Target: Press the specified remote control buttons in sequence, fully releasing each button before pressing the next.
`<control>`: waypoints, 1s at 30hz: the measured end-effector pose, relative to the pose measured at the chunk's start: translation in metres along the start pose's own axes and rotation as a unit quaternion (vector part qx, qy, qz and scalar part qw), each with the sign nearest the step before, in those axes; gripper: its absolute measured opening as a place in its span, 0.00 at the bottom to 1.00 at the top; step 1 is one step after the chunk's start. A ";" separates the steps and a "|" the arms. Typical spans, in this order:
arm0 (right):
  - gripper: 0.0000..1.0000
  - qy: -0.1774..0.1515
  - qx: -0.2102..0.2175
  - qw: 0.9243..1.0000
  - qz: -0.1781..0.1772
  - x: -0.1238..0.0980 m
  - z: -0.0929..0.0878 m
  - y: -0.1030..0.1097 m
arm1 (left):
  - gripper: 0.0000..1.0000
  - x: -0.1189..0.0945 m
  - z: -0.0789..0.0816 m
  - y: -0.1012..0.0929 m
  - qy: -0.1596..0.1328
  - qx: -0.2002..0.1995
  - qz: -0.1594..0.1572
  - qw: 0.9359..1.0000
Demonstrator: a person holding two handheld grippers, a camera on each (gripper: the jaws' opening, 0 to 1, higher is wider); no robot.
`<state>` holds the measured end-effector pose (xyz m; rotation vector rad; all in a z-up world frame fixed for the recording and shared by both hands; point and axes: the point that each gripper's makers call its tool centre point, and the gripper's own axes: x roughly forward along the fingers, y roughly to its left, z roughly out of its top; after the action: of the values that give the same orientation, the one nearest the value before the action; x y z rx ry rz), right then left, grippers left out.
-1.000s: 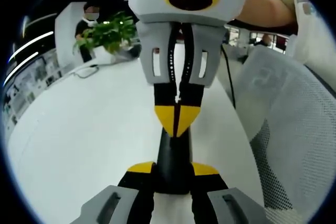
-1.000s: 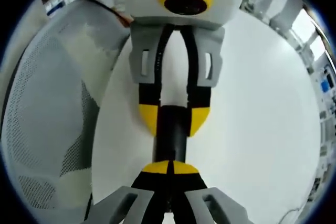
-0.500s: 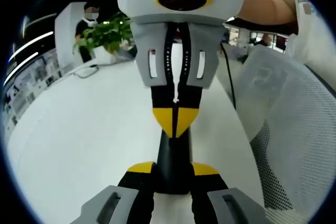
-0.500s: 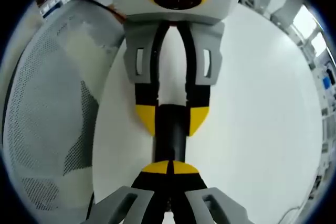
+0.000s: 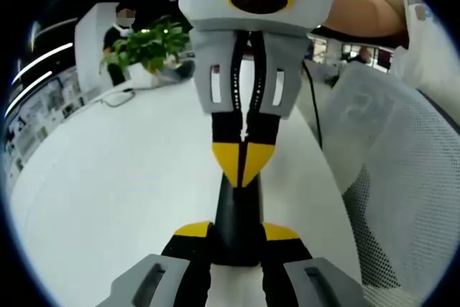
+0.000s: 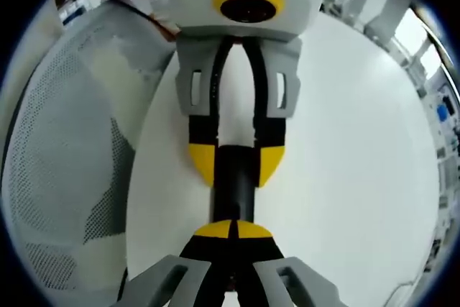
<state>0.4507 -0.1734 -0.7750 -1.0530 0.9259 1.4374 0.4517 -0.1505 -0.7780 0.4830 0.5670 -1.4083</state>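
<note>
1. The left hand-held gripper (image 5: pixel 237 239) holds the black remote (image 5: pixel 238 217) by its sides, above the white table (image 5: pixel 108 177).
2. The right hand-held gripper (image 6: pixel 233 229), tips pinched together, rests on the remote.
3. This looks like a button press. Next, lift fully off.

White round table (image 5: pixel 108 177), white mesh chair (image 5: pixel 402 177), potted green plant (image 5: pixel 147 44), bright ceiling strips (image 5: pixel 43 59)

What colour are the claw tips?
Yellow, on black fingers; clearest on the right claw in the left gripper view.

Grey slotted gripper (image 5: pixel 237 231) bodies, black jaws tipped yellow, white camera housings, yellow-ringed lenses.
</note>
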 end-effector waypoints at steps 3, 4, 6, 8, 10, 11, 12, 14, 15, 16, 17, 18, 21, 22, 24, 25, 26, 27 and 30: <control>0.00 0.001 0.000 1.000 -0.004 -0.003 -0.001 -0.001 | 0.24 0.000 0.000 0.001 0.000 0.000 0.000 1.000; 0.00 -0.003 0.002 1.000 -0.005 -0.005 0.000 -0.002 | 0.24 0.001 -0.001 0.001 0.000 0.000 0.000 1.000; 0.00 -0.007 0.003 1.000 -0.008 -0.009 0.003 -0.003 | 0.24 0.001 -0.001 0.001 0.000 0.000 0.000 1.000; 0.00 -0.009 0.002 1.000 -0.010 -0.013 0.004 -0.005 | 0.24 0.001 -0.001 0.001 0.000 0.001 -0.001 1.000; 0.00 -0.010 0.000 1.000 -0.012 -0.015 0.006 -0.005 | 0.24 0.000 -0.001 0.001 0.000 0.001 -0.001 1.000; 0.00 -0.011 -0.002 1.000 -0.014 -0.017 0.008 -0.006 | 0.24 0.000 -0.001 0.000 0.000 0.001 -0.001 1.000; 0.00 -0.012 -0.003 1.000 -0.016 -0.019 0.008 -0.007 | 0.24 0.000 -0.001 0.000 0.000 0.001 -0.001 1.000; 0.00 -0.014 -0.004 1.000 -0.018 -0.021 0.011 -0.007 | 0.24 0.000 -0.001 0.000 0.000 0.001 0.000 1.000; 0.00 -0.015 -0.004 1.000 -0.019 -0.022 0.012 -0.007 | 0.24 0.000 -0.001 0.000 0.000 0.000 0.000 1.000; 0.00 -0.015 -0.005 1.000 -0.020 -0.022 0.012 -0.007 | 0.24 0.000 -0.001 0.000 0.000 0.001 0.000 1.000; 0.00 -0.014 -0.007 1.000 -0.021 -0.023 0.013 -0.007 | 0.24 0.000 -0.001 0.000 0.000 0.001 0.000 1.000; 0.00 -0.014 -0.008 1.000 -0.022 -0.024 0.014 -0.007 | 0.24 0.000 -0.001 0.000 0.000 0.001 0.000 1.000; 0.00 -0.013 -0.012 1.000 -0.023 -0.025 0.015 -0.009 | 0.24 0.000 -0.001 0.000 0.001 0.001 0.000 1.000; 0.00 -0.013 -0.012 1.000 -0.023 -0.025 0.015 -0.009 | 0.24 0.001 -0.001 0.001 0.001 0.001 0.000 1.000; 0.00 -0.014 -0.014 1.000 -0.024 -0.025 0.015 -0.010 | 0.24 0.001 -0.001 0.001 0.001 0.001 0.000 1.000; 0.00 -0.014 -0.014 1.000 -0.024 -0.026 0.015 -0.011 | 0.24 0.000 -0.001 0.000 0.001 0.001 0.000 1.000; 0.00 -0.014 -0.015 0.999 -0.025 -0.026 0.016 -0.011 | 0.24 0.001 -0.001 0.000 0.001 0.001 0.000 1.000; 0.00 -0.014 -0.015 0.999 -0.025 -0.026 0.016 -0.010 | 0.24 0.001 -0.001 0.000 0.001 0.001 0.000 1.000; 0.00 -0.014 -0.016 0.999 -0.025 -0.026 0.016 -0.011 | 0.24 0.000 -0.001 0.000 0.001 0.001 0.000 1.000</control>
<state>0.4606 -0.1647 -0.7450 -1.0701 0.8540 1.4267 0.4516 -0.1503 -0.7791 0.4863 0.5670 -1.4091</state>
